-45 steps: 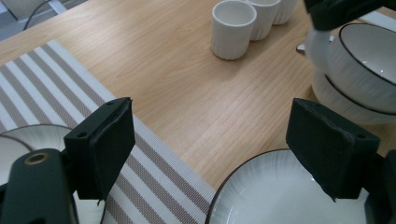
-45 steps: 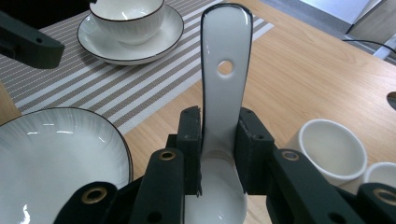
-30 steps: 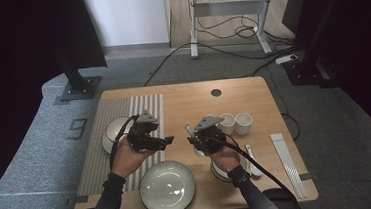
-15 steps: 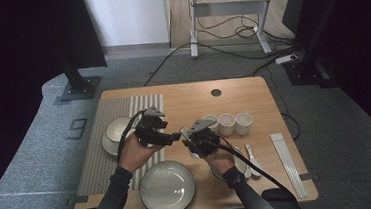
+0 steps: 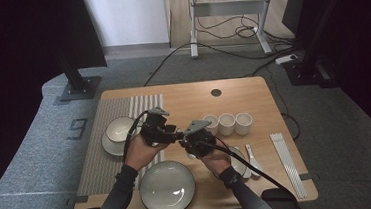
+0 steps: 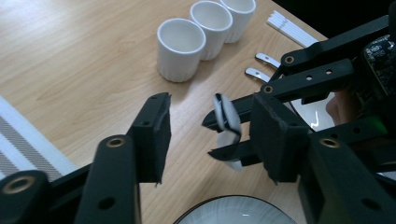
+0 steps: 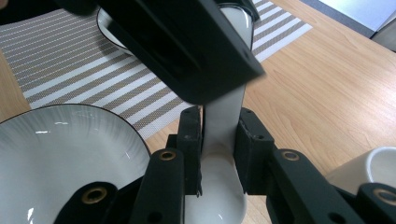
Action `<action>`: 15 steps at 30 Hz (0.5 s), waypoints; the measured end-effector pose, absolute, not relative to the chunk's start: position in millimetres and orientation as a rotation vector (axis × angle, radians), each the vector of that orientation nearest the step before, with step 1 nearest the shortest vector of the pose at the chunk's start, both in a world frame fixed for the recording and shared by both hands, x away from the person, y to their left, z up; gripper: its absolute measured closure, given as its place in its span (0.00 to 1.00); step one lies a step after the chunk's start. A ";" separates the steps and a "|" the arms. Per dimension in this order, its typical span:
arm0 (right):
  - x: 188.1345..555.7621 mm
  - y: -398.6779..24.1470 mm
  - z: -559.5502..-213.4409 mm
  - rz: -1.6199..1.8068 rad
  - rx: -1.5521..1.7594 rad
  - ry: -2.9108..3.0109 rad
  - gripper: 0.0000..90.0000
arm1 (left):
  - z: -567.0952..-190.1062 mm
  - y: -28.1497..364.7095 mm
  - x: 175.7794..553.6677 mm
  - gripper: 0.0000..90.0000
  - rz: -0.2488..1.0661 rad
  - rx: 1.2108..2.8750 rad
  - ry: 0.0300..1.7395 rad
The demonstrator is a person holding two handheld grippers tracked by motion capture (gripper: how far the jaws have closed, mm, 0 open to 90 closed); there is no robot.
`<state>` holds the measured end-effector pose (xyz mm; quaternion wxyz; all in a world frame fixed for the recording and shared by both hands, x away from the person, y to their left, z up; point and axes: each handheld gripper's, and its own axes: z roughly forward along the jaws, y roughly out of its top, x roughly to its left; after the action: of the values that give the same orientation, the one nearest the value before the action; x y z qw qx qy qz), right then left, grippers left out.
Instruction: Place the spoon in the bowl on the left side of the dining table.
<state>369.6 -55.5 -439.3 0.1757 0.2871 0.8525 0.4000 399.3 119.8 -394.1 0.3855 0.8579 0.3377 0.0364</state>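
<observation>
A white ceramic spoon (image 7: 219, 140) stands on edge between the jaws of my right gripper (image 7: 219, 154), which is shut on it just above its bowl. Over the middle of the table my left gripper (image 5: 173, 134) meets the right gripper (image 5: 185, 140) tip to tip. In the left gripper view the spoon's handle end (image 6: 227, 122) lies between the pads of the left gripper (image 6: 210, 116), close to the right-hand pad and clear of the other. Those jaws have just been closing around the handle. In the right gripper view a left gripper jaw hides the top of the handle.
A round plate (image 5: 167, 187) lies near the front edge below both grippers. A bowl on a saucer (image 5: 119, 129) sits on the striped placemat (image 5: 95, 161). Three white cups (image 5: 226, 124) stand in a row at the right, with a second dish (image 5: 239, 164), spoons (image 5: 254, 161) and white chopsticks (image 5: 288, 164) beyond.
The left gripper has moved right, from the bowl toward the right gripper, and its jaws have narrowed around the spoon's handle. The right gripper has kept its hold and barely shifted.
</observation>
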 end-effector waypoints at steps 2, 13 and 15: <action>369.3 -54.3 -439.0 1.135 0.811 2.415 0.82 | -394.7 117.4 399.5 0.63 0.086 2.192 0.859; 369.1 -52.0 -438.7 1.121 0.804 2.413 0.82 | -395.7 116.7 401.5 0.86 -0.011 2.175 0.867; 369.2 -51.5 -438.9 1.120 0.800 2.412 0.82 | -395.8 116.7 401.6 0.89 -0.032 2.170 0.863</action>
<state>369.2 -51.5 -438.9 0.1811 0.2833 0.8541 0.3968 401.6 116.7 -395.8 0.3923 0.8546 0.3401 -0.0128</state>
